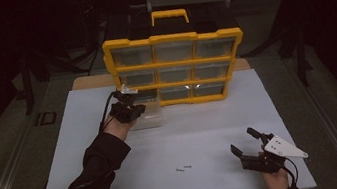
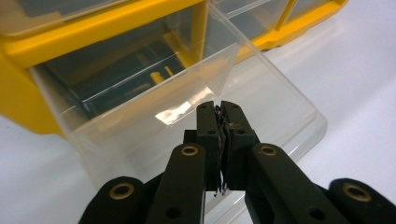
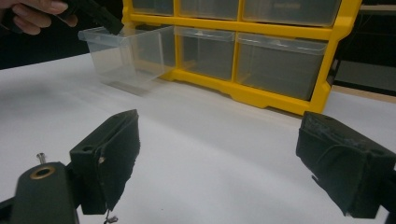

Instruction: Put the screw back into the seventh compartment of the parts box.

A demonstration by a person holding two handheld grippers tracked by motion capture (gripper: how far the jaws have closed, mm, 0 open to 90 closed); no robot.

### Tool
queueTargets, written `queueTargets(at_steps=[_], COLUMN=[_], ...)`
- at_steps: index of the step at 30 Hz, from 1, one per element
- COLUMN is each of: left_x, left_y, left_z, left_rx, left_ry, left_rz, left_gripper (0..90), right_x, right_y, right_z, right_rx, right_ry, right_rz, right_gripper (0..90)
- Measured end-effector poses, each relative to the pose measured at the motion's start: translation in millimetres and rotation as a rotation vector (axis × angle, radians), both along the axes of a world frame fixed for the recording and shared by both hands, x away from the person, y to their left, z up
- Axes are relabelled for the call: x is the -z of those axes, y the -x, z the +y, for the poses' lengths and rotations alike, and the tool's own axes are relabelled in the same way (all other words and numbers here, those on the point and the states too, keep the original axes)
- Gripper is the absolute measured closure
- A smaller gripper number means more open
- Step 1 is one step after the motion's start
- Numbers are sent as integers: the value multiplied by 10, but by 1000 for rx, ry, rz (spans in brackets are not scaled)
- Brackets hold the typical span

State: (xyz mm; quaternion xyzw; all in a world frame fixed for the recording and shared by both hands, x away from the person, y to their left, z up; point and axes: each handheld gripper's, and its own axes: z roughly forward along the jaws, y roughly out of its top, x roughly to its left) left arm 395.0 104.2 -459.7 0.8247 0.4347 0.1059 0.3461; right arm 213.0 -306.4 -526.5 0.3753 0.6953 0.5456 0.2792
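Centrally, left tool (image 2: 219, 109), jaws pressed together w/ nothing between, sits above clear drawer (image 2: 196, 116) pulled out from yellow organizer (image 1: 176, 68) onto tabletop (image 1: 198, 135); right tool (image 3: 219, 163) gapes wide, holding nothing, near screws (image 1: 183, 168)

Overhead and gripper views, shared drawer (image 1: 149, 113)

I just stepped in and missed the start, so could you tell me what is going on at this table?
A person is working at a yellow organizer with two hand-held grippers. The left gripper, jaws shut, is at the front wall of a clear drawer pulled out of the bottom left slot onto the white table. Whether it pinches the wall I cannot tell. The right gripper rests open near the table's front right. Two small screws lie loose on the table.
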Motion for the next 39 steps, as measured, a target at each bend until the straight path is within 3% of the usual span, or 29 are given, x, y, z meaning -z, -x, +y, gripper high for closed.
queueTargets(at_steps=[2, 12, 16, 17, 20, 23, 27, 39], left_x=[1, -63, -78, -100, -128, -146, -166, -313], left_y=[-9, -8, 2, 29, 67, 103, 162, 404], left_z=[-5, -35, -34, -54, -56, -48, -39, -41], left_rx=[5, -28, -21, -15, -4, 38, 102, 187], left_ry=[5, -27, -27, -56, -39, -15, 26, 94], left_rz=[11, 20, 21, 5, -6, -7, -14, -60], left_gripper=[852, 268, 166, 106, 59, 9, 6, 10], right_x=[2, 4, 4, 5, 4, 4, 3, 6], right_y=[-1, -2, -2, -2, -2, -2, -1, -3], right_z=[1, 4, 6, 8, 7, 6, 9, 14], right_rx=[1, -1, -2, -2, -2, -3, -3, -6], right_ry=[1, 4, 4, 3, 5, 4, 4, 1], right_rz=[4, 6, 6, 7, 6, 6, 5, 7], right_gripper=[137, 137, 137, 137, 137, 137, 137, 137])
